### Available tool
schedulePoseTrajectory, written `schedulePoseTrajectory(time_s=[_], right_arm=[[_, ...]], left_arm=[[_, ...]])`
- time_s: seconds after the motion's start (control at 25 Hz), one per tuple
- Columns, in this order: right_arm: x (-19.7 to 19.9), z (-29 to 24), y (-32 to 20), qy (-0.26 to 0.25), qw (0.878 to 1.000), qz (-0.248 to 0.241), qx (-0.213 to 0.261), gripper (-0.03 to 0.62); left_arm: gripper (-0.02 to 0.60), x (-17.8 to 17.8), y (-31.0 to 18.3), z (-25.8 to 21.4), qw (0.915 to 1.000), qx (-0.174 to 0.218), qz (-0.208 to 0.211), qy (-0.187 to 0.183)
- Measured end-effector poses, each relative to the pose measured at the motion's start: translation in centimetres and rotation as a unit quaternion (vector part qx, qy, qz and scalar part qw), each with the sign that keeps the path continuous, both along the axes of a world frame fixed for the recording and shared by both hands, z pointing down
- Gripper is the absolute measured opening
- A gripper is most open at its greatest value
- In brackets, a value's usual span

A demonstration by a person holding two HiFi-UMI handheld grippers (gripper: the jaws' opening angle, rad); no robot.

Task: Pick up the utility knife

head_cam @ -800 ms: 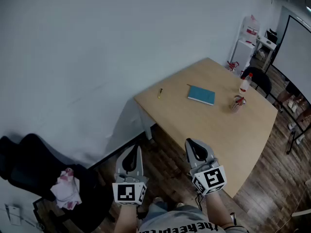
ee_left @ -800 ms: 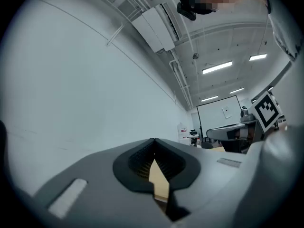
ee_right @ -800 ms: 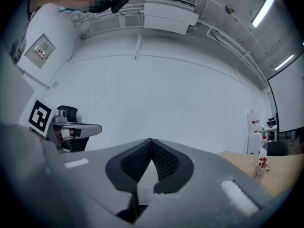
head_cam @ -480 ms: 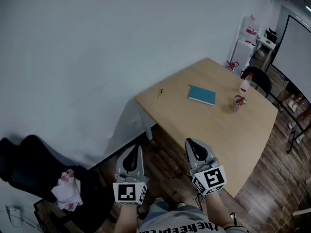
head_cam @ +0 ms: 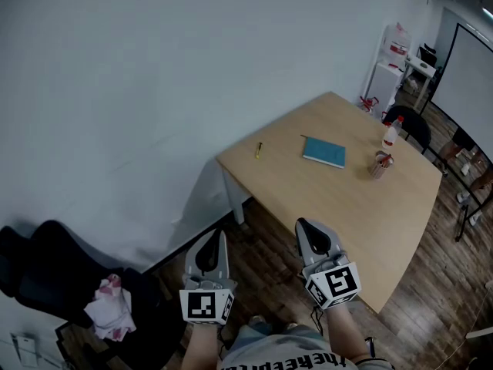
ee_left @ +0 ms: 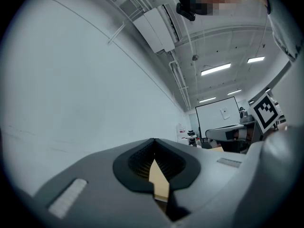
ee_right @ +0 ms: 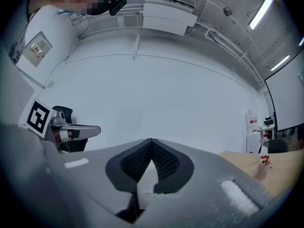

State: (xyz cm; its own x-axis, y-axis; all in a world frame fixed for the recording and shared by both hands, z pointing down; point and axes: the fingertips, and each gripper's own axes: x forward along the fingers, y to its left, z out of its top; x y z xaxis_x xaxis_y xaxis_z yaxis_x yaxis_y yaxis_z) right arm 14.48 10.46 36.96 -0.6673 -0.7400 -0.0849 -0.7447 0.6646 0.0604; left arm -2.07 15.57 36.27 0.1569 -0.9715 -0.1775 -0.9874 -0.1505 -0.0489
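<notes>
A small yellow utility knife (head_cam: 259,150) lies near the left corner of the wooden table (head_cam: 339,199), far ahead of both grippers. My left gripper (head_cam: 210,240) hangs over the wooden floor, short of the table, with its jaws shut and nothing between them. My right gripper (head_cam: 307,230) is level at the table's near edge, also shut and empty. In the left gripper view (ee_left: 154,141) and the right gripper view (ee_right: 150,141) the jaw tips meet, and the knife does not show in either.
On the table lie a blue notebook (head_cam: 323,153), a pen cup (head_cam: 378,164) and a spray bottle (head_cam: 390,136). A black chair with a pink cloth (head_cam: 108,308) stands at the lower left. A white wall runs along the table's far side. A whiteboard (head_cam: 470,75) stands at right.
The whole view has shifted slightly: table and knife sit a little further right and lower in the head view. Both grippers keep their places and stay shut.
</notes>
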Motion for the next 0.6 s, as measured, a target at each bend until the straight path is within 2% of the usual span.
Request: schedulePoseTrajectory(time_s=[0.6], right_arm=[[-2.7,0.8,-2.5,0.003,1.0,0.01,-0.004,0.003]], left_arm=[[0.02,-2.9,-3.2,0.6,0.9996,-0.005,0.026,-0.002]])
